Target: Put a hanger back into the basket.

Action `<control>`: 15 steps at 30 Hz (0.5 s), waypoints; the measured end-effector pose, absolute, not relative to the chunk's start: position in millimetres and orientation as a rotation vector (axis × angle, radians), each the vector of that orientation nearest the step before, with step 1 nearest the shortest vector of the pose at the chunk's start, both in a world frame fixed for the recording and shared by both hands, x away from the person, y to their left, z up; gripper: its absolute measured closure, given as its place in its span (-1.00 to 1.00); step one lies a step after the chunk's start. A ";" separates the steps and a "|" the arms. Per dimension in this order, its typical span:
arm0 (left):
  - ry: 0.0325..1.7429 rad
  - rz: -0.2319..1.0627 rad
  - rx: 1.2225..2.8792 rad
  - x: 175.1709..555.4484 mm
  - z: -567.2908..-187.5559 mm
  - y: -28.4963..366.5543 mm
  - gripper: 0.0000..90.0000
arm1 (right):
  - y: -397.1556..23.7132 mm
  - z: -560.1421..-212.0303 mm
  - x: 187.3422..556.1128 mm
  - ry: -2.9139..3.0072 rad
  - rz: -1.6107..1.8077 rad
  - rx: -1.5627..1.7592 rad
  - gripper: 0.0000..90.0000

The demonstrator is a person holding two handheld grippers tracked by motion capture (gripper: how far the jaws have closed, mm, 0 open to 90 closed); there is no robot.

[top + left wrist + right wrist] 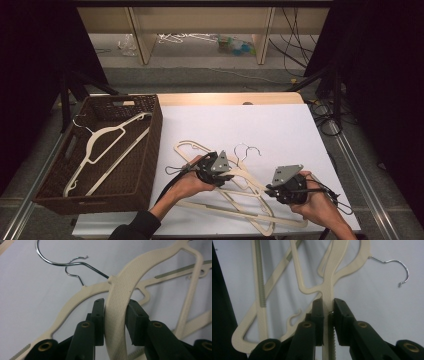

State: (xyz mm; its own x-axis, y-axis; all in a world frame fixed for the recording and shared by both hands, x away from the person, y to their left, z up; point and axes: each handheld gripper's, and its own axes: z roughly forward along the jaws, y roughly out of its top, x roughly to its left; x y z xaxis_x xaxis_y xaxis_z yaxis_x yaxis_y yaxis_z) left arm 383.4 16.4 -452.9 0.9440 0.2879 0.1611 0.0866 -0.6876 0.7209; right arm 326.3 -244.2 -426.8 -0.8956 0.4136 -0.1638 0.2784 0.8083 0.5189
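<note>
Several cream plastic hangers (pixel 235 207) with wire hooks (pixel 248 150) lie tangled on the white table sheet (pixel 240 122). My left gripper (pixel 234 176) comes in from the left. In the left gripper view its pads (pixel 100 315) press both sides of one hanger's textured arm (pixel 117 322), just below the neck and hook (pixel 62 263). My right gripper (pixel 268 191) comes in from the right. Its jaws are shut on a thin hanger arm (pixel 329 292) beside a ribbed bar. I cannot tell whether both hold the same hanger.
A brown wicker basket (pixel 152 145) stands at the table's left with one cream hanger (pixel 107 137) lying in it. The far half of the sheet is bare. Black stands and cables flank the table, and a wooden shelf (pixel 142 40) stands behind it.
</note>
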 end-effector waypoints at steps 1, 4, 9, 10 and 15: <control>0.242 0.334 2.322 381.4 -448.4 18.4 0.56 | -244.3 -426.7 326.0 2.730 0.729 0.531 0.76; 0.229 0.322 2.317 377.2 -438.3 23.7 0.59 | -246.1 -425.0 325.5 2.711 0.776 0.548 0.62; 0.265 0.277 2.279 371.5 -420.9 34.3 0.63 | -248.7 -417.2 322.4 2.650 0.850 0.604 0.26; 0.279 0.265 2.265 369.9 -418.4 35.8 0.64 | -249.3 -415.9 322.5 2.633 0.866 0.588 0.20; 0.301 0.205 2.249 360.4 -407.8 43.5 0.71 | -249.7 -409.3 321.1 2.590 0.934 0.610 0.05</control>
